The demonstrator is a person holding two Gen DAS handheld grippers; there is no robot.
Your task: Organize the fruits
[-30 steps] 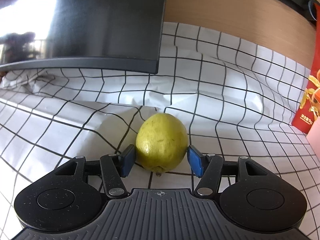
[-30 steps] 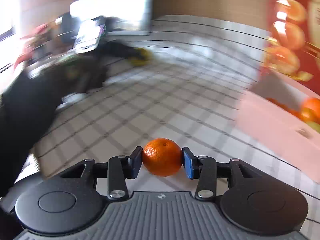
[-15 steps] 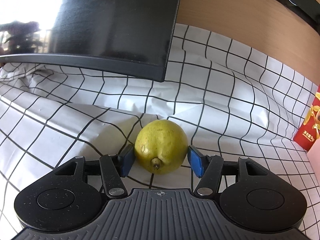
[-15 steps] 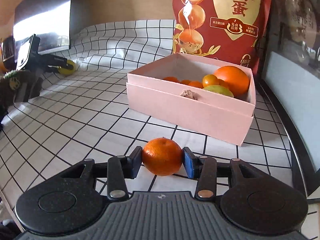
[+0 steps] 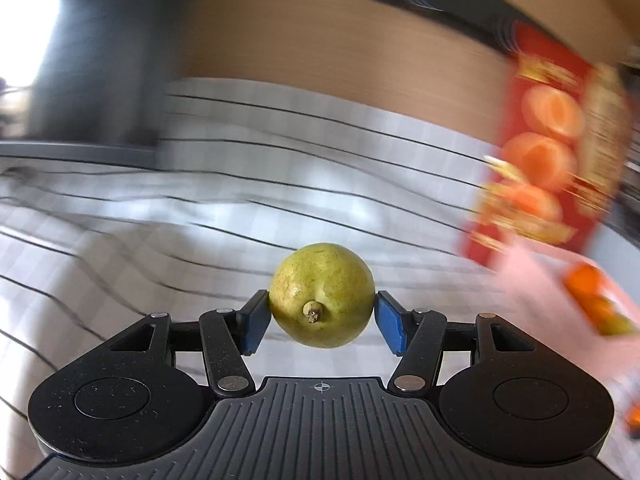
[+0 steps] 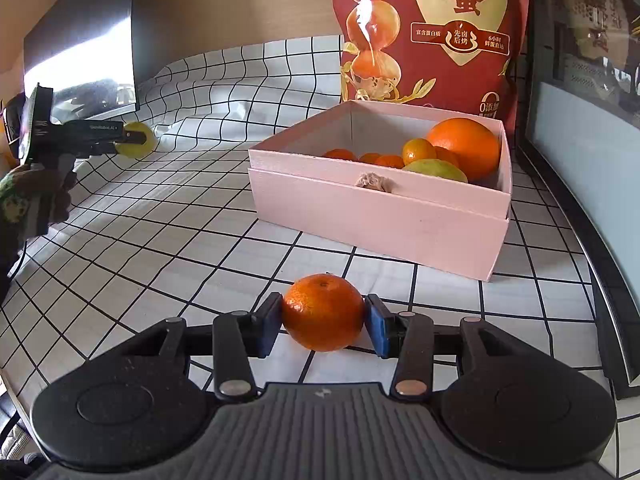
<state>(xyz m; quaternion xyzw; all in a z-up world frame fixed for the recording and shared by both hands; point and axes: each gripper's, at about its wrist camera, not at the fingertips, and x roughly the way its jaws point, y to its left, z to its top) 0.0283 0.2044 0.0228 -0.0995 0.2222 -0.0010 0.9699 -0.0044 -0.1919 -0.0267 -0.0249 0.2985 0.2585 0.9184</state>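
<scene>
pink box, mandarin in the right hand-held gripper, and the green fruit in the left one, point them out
pink box (image 6: pixel 372 216), right wrist view, front wall
mandarin (image 6: pixel 323 312), right wrist view, middle of its peel
green fruit (image 5: pixel 322 294), left wrist view, skin above its stem

A home: a checked tablecloth (image 6: pixel 168 248), a snack bag (image 6: pixel 436 28) and a dark screen (image 6: pixel 80 40) beyond the tongs.

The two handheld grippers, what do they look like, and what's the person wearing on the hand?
Each matte black gripper, right and left, has a ribbed central body, two round speckled side housings, silver rivets on the linkages and blue-padded jaws. The left one carries small white lettering along its side. The hand wears a green patterned glove.
</scene>
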